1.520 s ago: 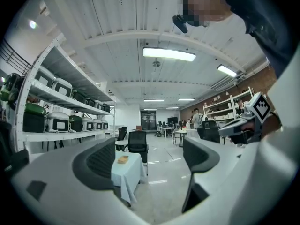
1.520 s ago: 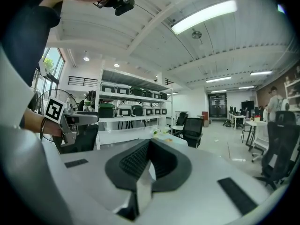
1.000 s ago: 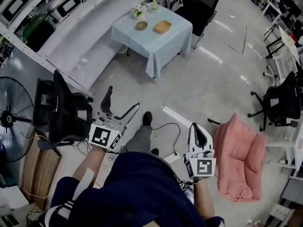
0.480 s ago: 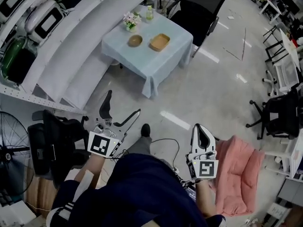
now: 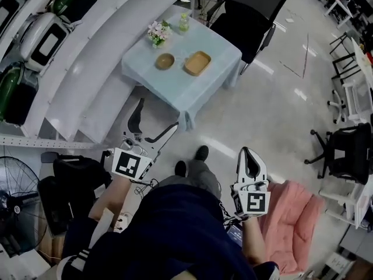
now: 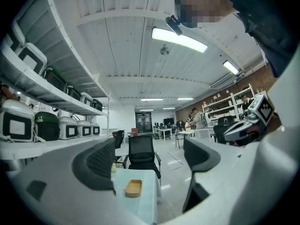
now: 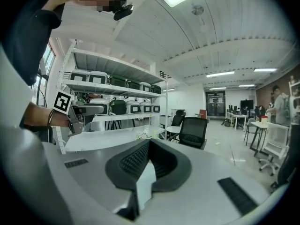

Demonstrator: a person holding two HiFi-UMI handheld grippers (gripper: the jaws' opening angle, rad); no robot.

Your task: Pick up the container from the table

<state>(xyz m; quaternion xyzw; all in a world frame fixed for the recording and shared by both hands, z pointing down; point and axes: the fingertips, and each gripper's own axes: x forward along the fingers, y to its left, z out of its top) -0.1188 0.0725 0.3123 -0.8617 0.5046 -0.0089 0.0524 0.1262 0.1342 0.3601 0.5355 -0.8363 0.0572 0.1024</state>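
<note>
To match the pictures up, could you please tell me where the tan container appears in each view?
Head view: tan container upper centre, on the light blue table.
Left gripper view: tan container low centre, seen between the left tool's open jaws.
Right gripper view: not visible.
Shared landmark: the black office chair.

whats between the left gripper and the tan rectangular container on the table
In the head view, only bare grey floor and the near edge of the pale blue tablecloth lie between the open left gripper and the tan rectangular container.
</note>
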